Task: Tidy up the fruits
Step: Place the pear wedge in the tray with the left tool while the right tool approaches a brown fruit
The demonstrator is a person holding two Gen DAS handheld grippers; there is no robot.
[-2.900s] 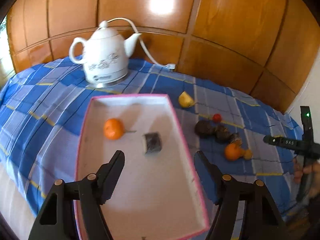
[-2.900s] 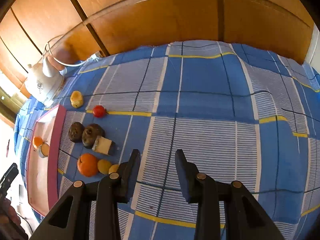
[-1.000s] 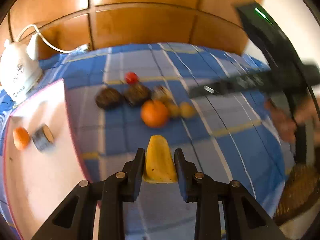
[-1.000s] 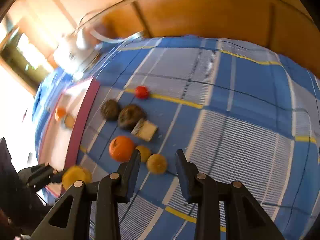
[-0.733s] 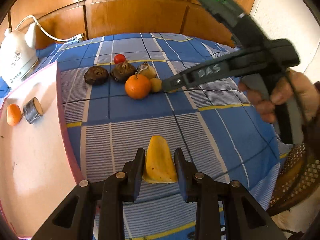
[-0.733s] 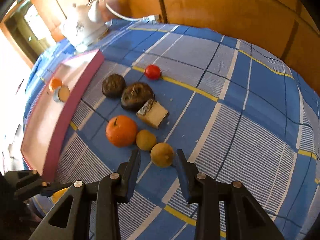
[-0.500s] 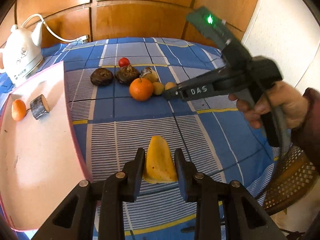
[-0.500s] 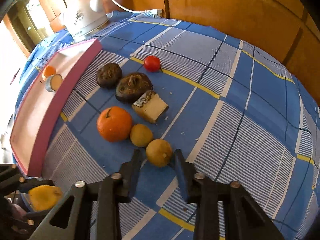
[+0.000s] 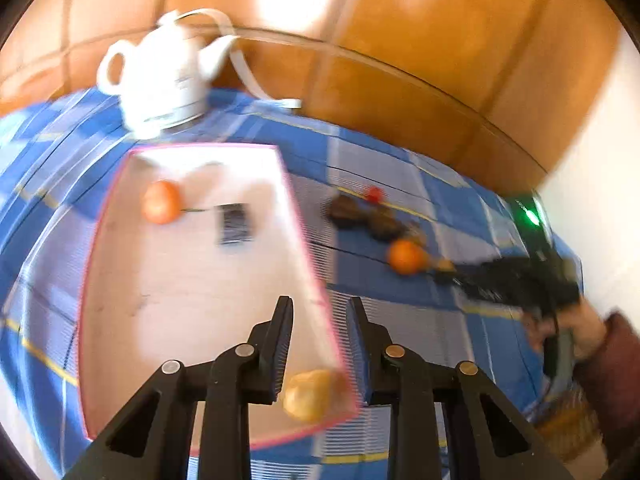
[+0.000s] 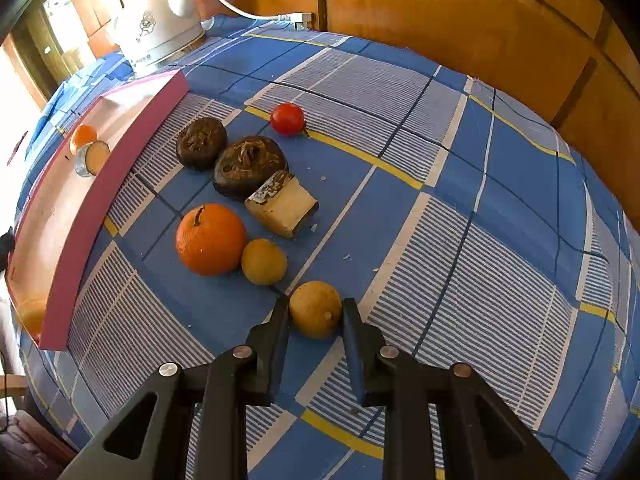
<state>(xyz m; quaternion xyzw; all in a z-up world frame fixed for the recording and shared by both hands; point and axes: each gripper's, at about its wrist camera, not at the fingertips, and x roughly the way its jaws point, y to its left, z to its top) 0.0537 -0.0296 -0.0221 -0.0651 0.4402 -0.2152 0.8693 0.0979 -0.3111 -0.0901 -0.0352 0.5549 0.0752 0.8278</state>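
Right gripper is down on the blue checked worktop and its jaws are clenched on the round yellow fruit, one pad pressing each side, right out at the tips. That's a shallow hold on a round, smooth-looking thing, and I'd say the danger is that it squirts forward out of the tips once it is lifted. Close company too: the smaller yellow fruit sits just beside it and the big orange touches that one, so a sideways drag rather than a clean lift could set them rolling across the cloth. Over on the other side, the view is smeared, but the left gripper hovers above the near corner of the pink-walled tray, jaws drawn in narrow with nothing between the tips. The yellow wedge looks to be lying in that corner, hard by the rim. That's the second worry: if the right hand carries its fruit to the same corner, the two tools could meet, or the newcomer could knock the wedge. Aiming for the bare middle of the tray looks safer.
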